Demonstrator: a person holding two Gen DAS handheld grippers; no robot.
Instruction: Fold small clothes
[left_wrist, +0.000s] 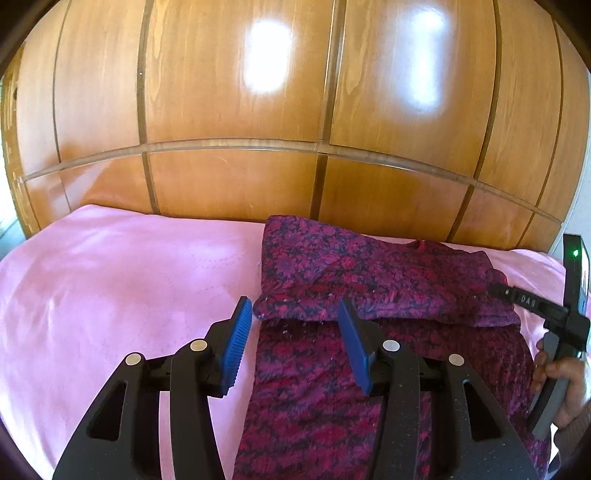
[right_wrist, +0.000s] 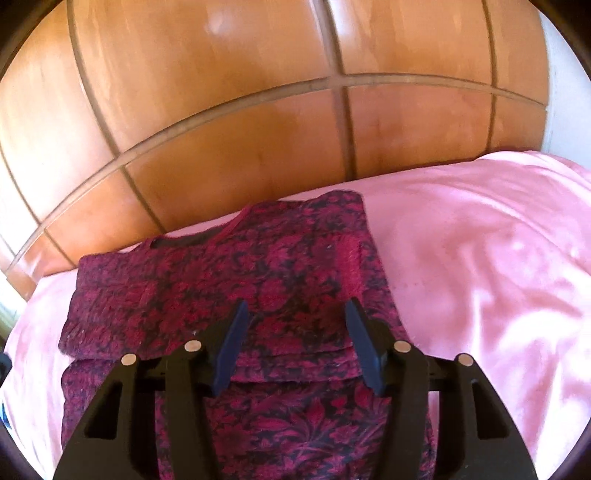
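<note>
Garment (right_wrist: 236, 295), dark red-purple floral print, lies on the pink bedcover (left_wrist: 110, 288) near the wooden headboard (left_wrist: 236, 92); its far part is already doubled toward the near side, folded edge crossing the cloth just ahead of both claws; neckline shows at the far edge in the right wrist view.

Left gripper (left_wrist: 295, 321) hangs above the garment's left border, jaws apart, blue pads bare, nothing between them; right gripper (right_wrist: 295, 321) is over the middle of the fold, jaws apart, empty too; neither presses on cloth.

Judged step: one fold laid and released, next fold not begun; roughly midway. Next move probably calls for both claws to drop onto the near hem or a side edge, pinch through all layers, lift and carry across without dragging the top flap loose; thick, textured cloth should hold shape but could slide on the smooth cover.

Around: a person's hand (left_wrist: 561, 384) grips the right tool's handle at the left view's edge; headboard close behind the garment limits reach that way; bedcover wrinkled, otherwise nothing in the path.
</note>
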